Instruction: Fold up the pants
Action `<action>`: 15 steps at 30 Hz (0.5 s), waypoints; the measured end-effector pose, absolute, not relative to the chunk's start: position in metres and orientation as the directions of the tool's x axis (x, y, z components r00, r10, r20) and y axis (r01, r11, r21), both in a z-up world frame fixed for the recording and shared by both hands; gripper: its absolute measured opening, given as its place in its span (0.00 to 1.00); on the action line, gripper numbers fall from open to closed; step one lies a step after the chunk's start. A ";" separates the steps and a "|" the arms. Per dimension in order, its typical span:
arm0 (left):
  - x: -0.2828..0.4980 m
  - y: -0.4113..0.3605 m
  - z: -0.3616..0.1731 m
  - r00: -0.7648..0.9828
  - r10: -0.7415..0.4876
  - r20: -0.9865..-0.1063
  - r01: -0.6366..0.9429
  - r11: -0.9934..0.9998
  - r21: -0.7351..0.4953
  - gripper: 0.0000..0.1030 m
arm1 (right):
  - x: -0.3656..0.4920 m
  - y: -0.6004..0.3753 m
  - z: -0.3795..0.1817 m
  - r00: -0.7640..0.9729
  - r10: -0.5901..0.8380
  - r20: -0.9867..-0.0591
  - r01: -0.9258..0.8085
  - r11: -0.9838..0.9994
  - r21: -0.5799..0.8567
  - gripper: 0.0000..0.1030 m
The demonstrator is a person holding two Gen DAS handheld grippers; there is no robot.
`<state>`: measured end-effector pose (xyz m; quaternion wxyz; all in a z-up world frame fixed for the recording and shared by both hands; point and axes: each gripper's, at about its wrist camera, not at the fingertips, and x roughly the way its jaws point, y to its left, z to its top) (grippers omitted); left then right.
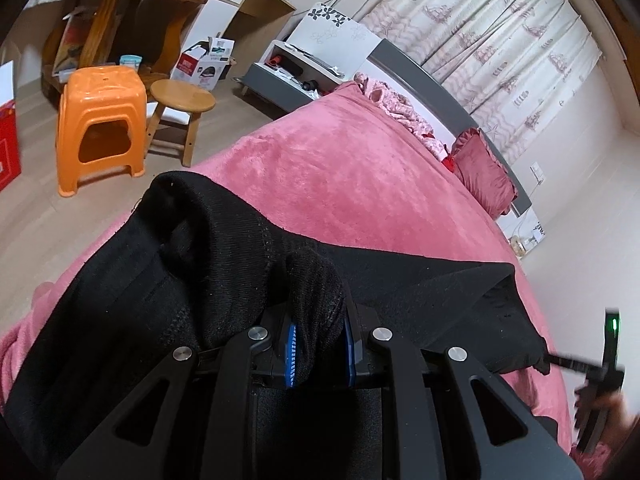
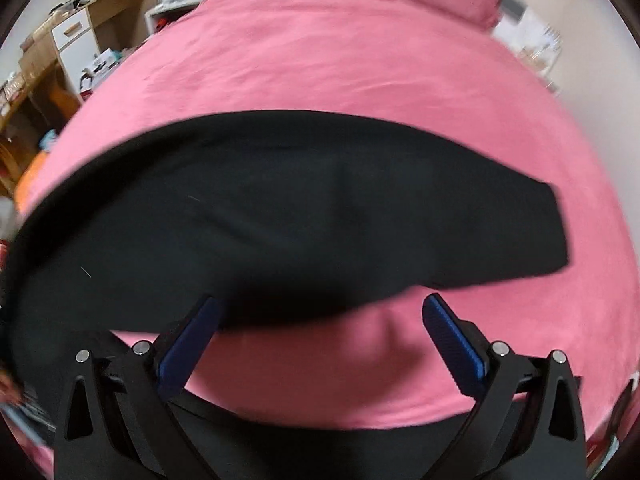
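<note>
Pants (image 2: 280, 216) lie black across the pink bed (image 2: 320, 72), one bunched end clamped in your left gripper (image 1: 318, 354). Keep that pinch tight, and bring your right gripper (image 2: 320, 344), fingers (image 2: 452, 344) spread wide and empty, onto the near hem.

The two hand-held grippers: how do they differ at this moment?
The left hand-held gripper is shut on a bunch of the black pants; the right hand-held gripper is open and holds nothing. The left one is wrapped in cloth, while the right one hangs above the pink blanket, near the pants' edge. Both have blue pads and black frames.
</note>
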<state>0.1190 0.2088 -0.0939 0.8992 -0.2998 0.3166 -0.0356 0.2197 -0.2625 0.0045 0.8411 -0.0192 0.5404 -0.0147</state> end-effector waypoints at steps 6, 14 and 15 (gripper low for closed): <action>0.119 0.209 -0.096 0.801 -0.262 -0.539 -0.118 0.813 -0.570 0.16 | 0.280 -0.240 0.007 0.377 0.168 -0.911 0.166 0.955 0.245 0.98; 0.122 0.216 -0.105 0.805 -0.314 -0.504 -0.093 0.772 -0.629 0.18 | 0.343 -0.222 0.003 0.367 0.242 -0.898 0.369 0.848 0.380 0.98; 0.122 0.215 -0.105 0.805 -0.313 -0.504 -0.092 0.773 -0.627 0.18 | 0.348 -0.220 0.000 0.355 0.229 -0.906 0.381 0.850 0.364 0.98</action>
